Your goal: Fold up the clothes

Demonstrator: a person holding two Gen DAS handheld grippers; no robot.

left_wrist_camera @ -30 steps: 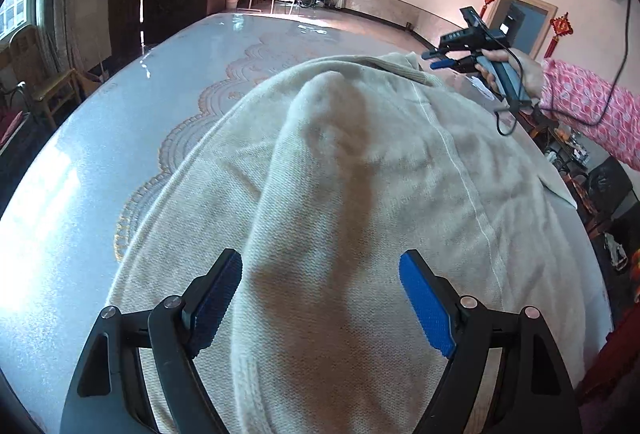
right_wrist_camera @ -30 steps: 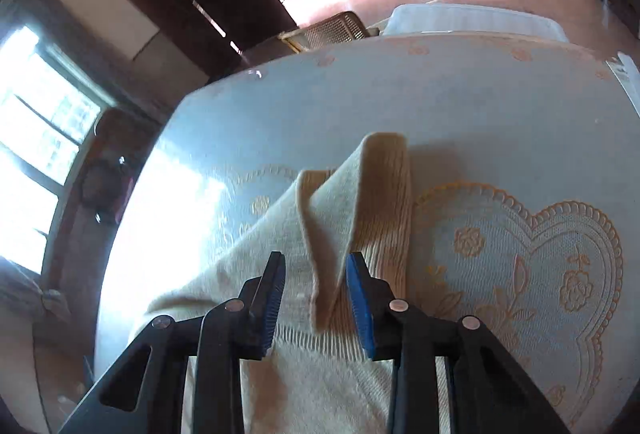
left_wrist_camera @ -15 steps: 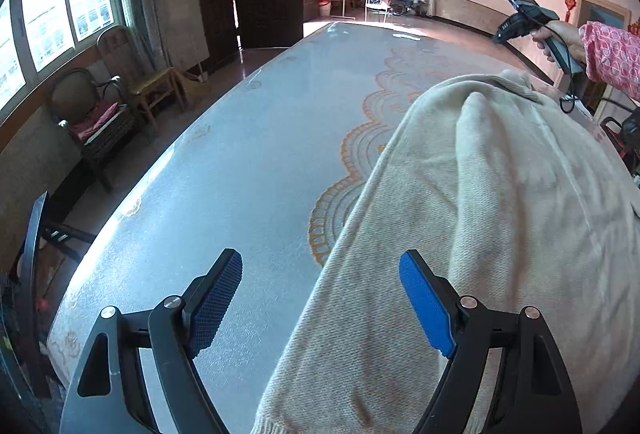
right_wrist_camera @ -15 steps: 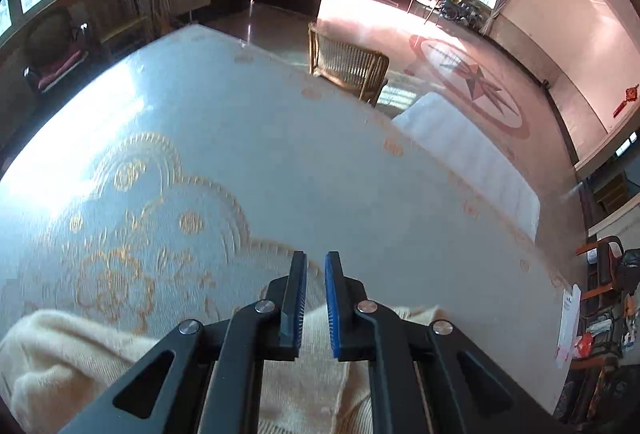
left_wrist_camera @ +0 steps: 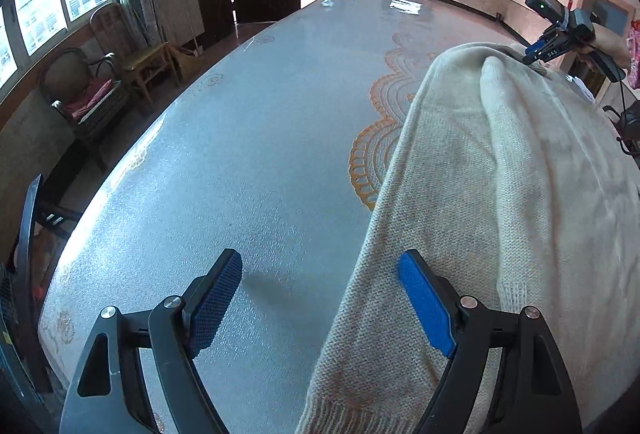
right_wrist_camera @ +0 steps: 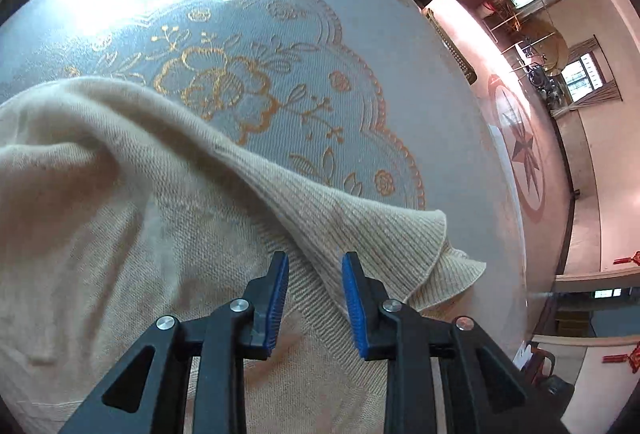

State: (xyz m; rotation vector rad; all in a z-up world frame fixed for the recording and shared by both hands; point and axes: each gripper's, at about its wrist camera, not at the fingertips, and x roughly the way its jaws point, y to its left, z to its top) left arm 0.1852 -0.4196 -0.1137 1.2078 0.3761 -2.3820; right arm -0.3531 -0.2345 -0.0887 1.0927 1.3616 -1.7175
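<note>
A cream knit sweater (left_wrist_camera: 500,194) lies spread over the right side of the table, with a raised fold along its length. My left gripper (left_wrist_camera: 320,274) is open wide near the sweater's fringed hem; the sweater's left edge runs under its right finger (left_wrist_camera: 424,306) and bare tablecloth lies under the rest. In the right wrist view the sweater (right_wrist_camera: 120,234) has a ribbed edge (right_wrist_camera: 400,234) folded over. My right gripper (right_wrist_camera: 314,266) is open by a narrow gap, straddling that ribbed fold. The right gripper (left_wrist_camera: 538,52) also shows at the sweater's far end, held by a hand (left_wrist_camera: 608,46).
The large table carries a pale blue cloth (left_wrist_camera: 240,174) with orange floral lacework (right_wrist_camera: 240,82). Two chairs (left_wrist_camera: 88,102) stand by the windows beyond the table's left edge. The room's floor with a star inlay (right_wrist_camera: 524,150) lies past the far edge.
My left gripper swung left, so the sweater now sits at its right and bare cloth is under it. My right gripper came down over the ribbed fold and widened from nearly shut.
</note>
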